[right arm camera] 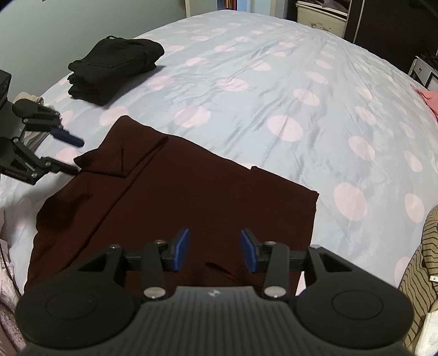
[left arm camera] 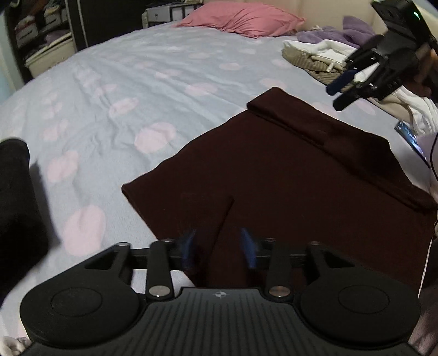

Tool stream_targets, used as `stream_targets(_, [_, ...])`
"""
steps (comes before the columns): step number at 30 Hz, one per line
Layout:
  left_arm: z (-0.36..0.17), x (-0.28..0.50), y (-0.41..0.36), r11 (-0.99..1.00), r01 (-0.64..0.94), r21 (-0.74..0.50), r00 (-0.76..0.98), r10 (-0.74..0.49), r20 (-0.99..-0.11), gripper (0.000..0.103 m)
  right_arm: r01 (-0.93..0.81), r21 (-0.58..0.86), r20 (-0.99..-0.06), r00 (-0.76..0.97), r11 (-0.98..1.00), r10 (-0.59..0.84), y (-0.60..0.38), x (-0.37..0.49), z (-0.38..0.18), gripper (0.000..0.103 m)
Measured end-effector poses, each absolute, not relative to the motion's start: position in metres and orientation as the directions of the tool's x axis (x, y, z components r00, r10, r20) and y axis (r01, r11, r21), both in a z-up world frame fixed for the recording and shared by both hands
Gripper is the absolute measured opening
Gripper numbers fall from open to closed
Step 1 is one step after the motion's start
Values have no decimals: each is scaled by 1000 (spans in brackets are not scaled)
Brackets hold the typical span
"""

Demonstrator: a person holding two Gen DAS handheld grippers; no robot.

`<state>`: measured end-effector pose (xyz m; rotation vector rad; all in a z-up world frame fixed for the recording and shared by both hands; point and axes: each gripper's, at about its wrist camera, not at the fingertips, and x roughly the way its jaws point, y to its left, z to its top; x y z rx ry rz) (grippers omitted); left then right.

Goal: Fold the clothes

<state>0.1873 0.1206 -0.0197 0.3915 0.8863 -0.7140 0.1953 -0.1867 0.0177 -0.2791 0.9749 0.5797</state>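
Maroon fabric, a partly folded garment (right arm camera: pixel 175 197), is lying flat on the bed (right arm camera: pixel 273 90), spreading just ahead of and beneath both sets of fingers. The step in hand looks like a pause between folds: sides are already turned in, with a folded band showing along the garment's far edge in the left wrist view and a tucked flap at its far left corner in the right wrist view.

The left gripper (left arm camera: pixel 221 247) is hanging over the garment's near edge with its blue fingers (left arm camera: pixel 247 249) standing about half apart, nothing pinched between them; a seam or fold line is running away from the gap. The right gripper (right arm camera: pixel 215 250) is hovering over the opposite near edge, its fingers (right arm camera: pixel 182 247) likewise roughly half open and holding nothing.

Next, I judge, each gripper needs to drop onto a near corner, pinch through all layers, and carry that edge across to the far edge, keeping both hands level so the fold lands square.

Beyond the fingers the polka-dot sheet is lying open and slightly wrinkled, giving wide room for the fold. A stack of black clothes (right arm camera: pixel 115 67) is sitting well beyond the right fingers to the left; unfolded pale and striped clothes (left arm camera: pixel 314 59) are heaped far right of the left fingers, near a pink pillow (left arm camera: pixel 241 20).
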Motion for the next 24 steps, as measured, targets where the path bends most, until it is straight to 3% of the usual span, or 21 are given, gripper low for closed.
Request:
stream_targets(7, [-28,207,108,795,603,68,512,-321,-797,45,-586,33,-839,424,810,341,-187,192,20,49])
stream_targets(12, [-49,227,98,818,572,60,481,-275,-833,23,-590,17,-837,434,807,334,-190,191,21,51])
stream_targets(14, [-50,225,94,804,591,64,477,-284,-832,6,-588,11,-837,437,809,330,-192,192,21,51])
stream_targets(18, [-29,209,93,749,661,-49,424,-426,-799,6,-584,10,-839,437,812,324,-195,196,20,52])
stream_targets(21, [-25,195,82,682,724,-103,323,-467,-823,6,-586,2,-845,433,810,315,-197,198,18,52])
stream_targets(24, [-24,188,76,656,747,-109,293,-472,-831,17,-582,-12,-848,436,813,300,-200,199,16,52])
